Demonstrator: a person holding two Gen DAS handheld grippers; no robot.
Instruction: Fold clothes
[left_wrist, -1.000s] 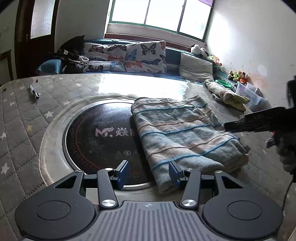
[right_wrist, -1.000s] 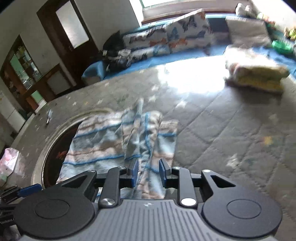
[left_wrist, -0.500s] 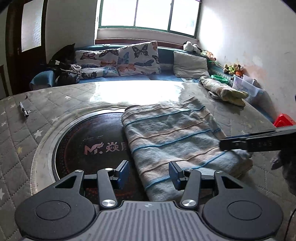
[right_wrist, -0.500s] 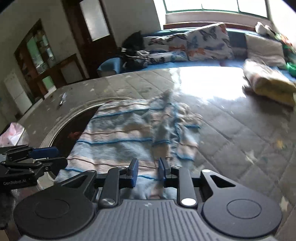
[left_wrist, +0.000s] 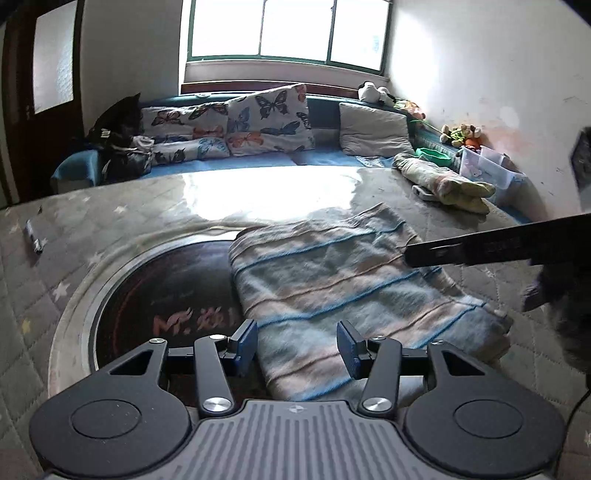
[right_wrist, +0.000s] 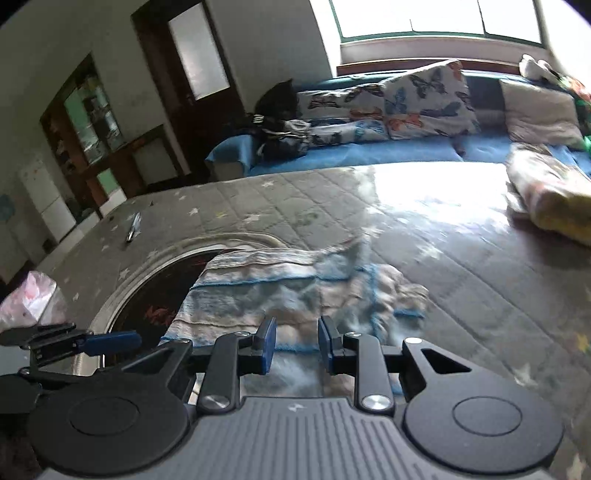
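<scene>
A folded striped cloth (left_wrist: 343, 280), pale blue and beige, lies flat on the quilted table, partly over the round dark inset. My left gripper (left_wrist: 297, 345) is open and empty, just above the cloth's near edge. My right gripper (right_wrist: 293, 345) is open and empty, just above the cloth (right_wrist: 295, 291) at its right side. The right gripper's dark fingers (left_wrist: 480, 251) reach in from the right in the left wrist view. The left gripper's blue-tipped fingers (right_wrist: 110, 339) show at the left in the right wrist view.
The quilted star-pattern table (left_wrist: 110, 221) holds a round dark glass inset (left_wrist: 166, 295) with a metal rim. A pen (right_wrist: 133, 227) lies at the far left. Another folded cloth (left_wrist: 443, 181) lies at the far right. A sofa with butterfly pillows (left_wrist: 258, 122) stands behind.
My right gripper has let go of the cloth's edge and opened; the lifted flap now lies down. Both grippers have drawn back and tilted up a little.
</scene>
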